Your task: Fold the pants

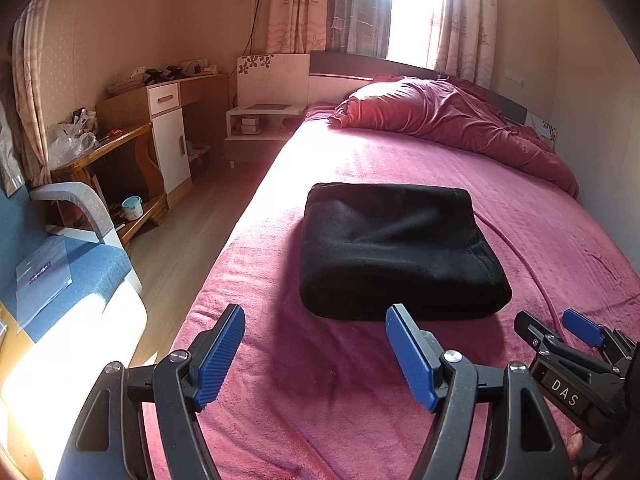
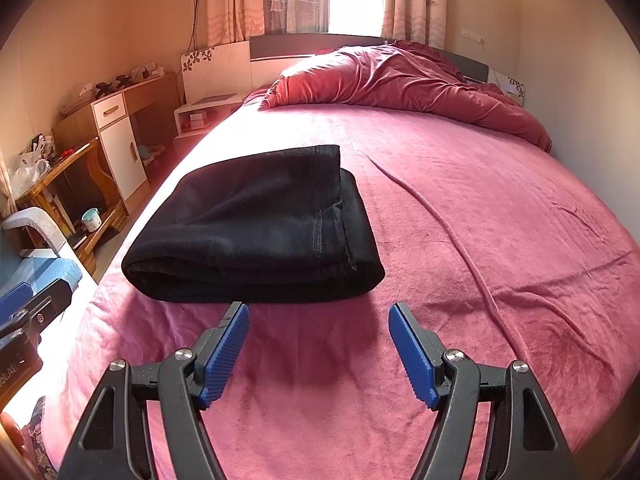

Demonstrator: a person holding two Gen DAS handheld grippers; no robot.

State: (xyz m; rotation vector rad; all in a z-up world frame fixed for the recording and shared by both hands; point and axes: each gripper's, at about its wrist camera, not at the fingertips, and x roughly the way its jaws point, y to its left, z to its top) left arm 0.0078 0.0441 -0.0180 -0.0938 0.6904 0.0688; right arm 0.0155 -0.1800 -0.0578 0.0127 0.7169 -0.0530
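Black pants (image 1: 396, 248) lie folded into a thick rectangular stack on the magenta bed cover (image 1: 400, 160); they also show in the right wrist view (image 2: 260, 232). My left gripper (image 1: 316, 316) is open and empty, just short of the stack's near edge. My right gripper (image 2: 320, 312) is open and empty, near the stack's near right corner; it also shows at the right edge of the left wrist view (image 1: 552, 324). Neither gripper touches the pants.
A crumpled red duvet (image 1: 452, 120) lies at the head of the bed. A raised crease (image 2: 452, 232) runs along the cover to the right of the pants. A blue armchair (image 1: 72, 276), a wooden desk (image 1: 120, 148) and a white cabinet (image 1: 170, 136) stand left of the bed.
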